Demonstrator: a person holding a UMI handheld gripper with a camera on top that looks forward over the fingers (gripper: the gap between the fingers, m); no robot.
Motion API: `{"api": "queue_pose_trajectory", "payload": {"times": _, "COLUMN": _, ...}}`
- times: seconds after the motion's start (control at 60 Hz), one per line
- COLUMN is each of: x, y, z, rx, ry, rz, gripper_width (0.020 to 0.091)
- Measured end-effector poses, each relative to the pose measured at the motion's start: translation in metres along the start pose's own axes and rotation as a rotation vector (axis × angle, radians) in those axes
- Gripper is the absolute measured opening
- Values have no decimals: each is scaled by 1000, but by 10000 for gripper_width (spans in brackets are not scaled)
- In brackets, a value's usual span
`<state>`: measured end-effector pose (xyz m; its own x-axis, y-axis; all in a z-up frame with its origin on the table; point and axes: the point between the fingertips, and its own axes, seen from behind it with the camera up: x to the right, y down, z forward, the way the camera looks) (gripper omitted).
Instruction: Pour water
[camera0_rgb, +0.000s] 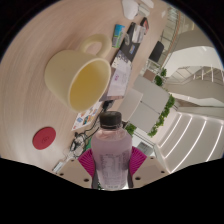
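Item: water bottle (111, 150), clear with a dark cap, pinched between the pink pads of the tongs (112, 165) and tilted with the whole view, cap pointing toward the cup. Likely held so to bring its mouth over the rim; the cap appeared still on, so pouring had not begun. Item: pale yellow cup (84, 82), open mouth facing the bottle, just beyond its cap, on the light bench (40, 45). Item: red round disc (44, 138), beside the cup. Item: assorted clutter (128, 45) farther along the bench, well clear of the pouring path.
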<state>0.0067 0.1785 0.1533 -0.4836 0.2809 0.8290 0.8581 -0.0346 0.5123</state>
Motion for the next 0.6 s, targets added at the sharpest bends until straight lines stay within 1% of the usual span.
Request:
{"api": "queue_pose_trajectory", "payload": {"times": 0.05, "x": 1, "y": -3, "z": -9, "rx": -12, "ry": -23, "rz": -119, "gripper_width": 398}}
{"api": "queue_pose_trajectory", "payload": {"times": 0.083, "x": -7, "y": -4, "z": -2, "rx": -26, "ry": -25, "rz": -153, "gripper_width": 399}}
{"api": "queue_pose_trajectory", "payload": {"times": 0.1, "x": -2, "y": -3, "z": 1, "rx": -19, "ry": -47, "rz": -191, "gripper_width": 398}}
{"api": "queue_pose_trajectory", "payload": {"times": 0.2, "x": -4, "y": -10, "z": -1, "rx": -8, "ry": -74, "rz": -249, "gripper_width": 400}}
{"api": "queue_pose_trajectory", "payload": {"times": 0.333, "x": -12, "y": -11, "z": 3, "rx": -14, "ry": -89, "rz": -200, "gripper_width": 398}}
{"api": "queue_pose_trajectory", "payload": {"times": 0.35, "x": -10, "y": -13, "z": -12, "rx": -15, "ry": -90, "rz": -197, "gripper_width": 399}}
{"api": "queue_pose_trajectory", "payload": {"times": 0.367, "x": -12, "y": -12, "z": 2, "rx": -12, "ry": -90, "rz": -177, "gripper_width": 397}}
{"api": "queue_pose_trajectory", "payload": {"times": 0.417, "x": -4, "y": -10, "z": 4, "rx": -9, "ry": -89, "rz": -123, "gripper_width": 396}}
{"api": "queue_pose_trajectory", "payload": {"times": 0.483, "x": 9, "y": -4, "z": 9, "rx": -21, "ry": -76, "rz": 109, "gripper_width": 399}}
{"api": "queue_pose_trajectory", "payload": {"times": 0.517, "x": 11, "y": 0, "z": 6, "rx": -35, "ry": -34, "rz": 325, "gripper_width": 404}}
{"api": "queue_pose_trajectory", "payload": {"times": 0.533, "x": 18, "y": 6, "z": 0, "rx": -32, "ry": -8, "rz": 395, "gripper_width": 404}}
{"api": "queue_pose_trajectory", "payload": {"times": 0.567, "x": 37, "y": 9, "z": 12, "rx": 2, "ry": -24, "rz": 575, "gripper_width": 403}}
{"api": "queue_pose_trajectory", "payload": {"times": 0.6, "x": 48, "y": 22, "z": 13, "rx": 6, "ry": -4, "rz": 801, "gripper_width": 411}}
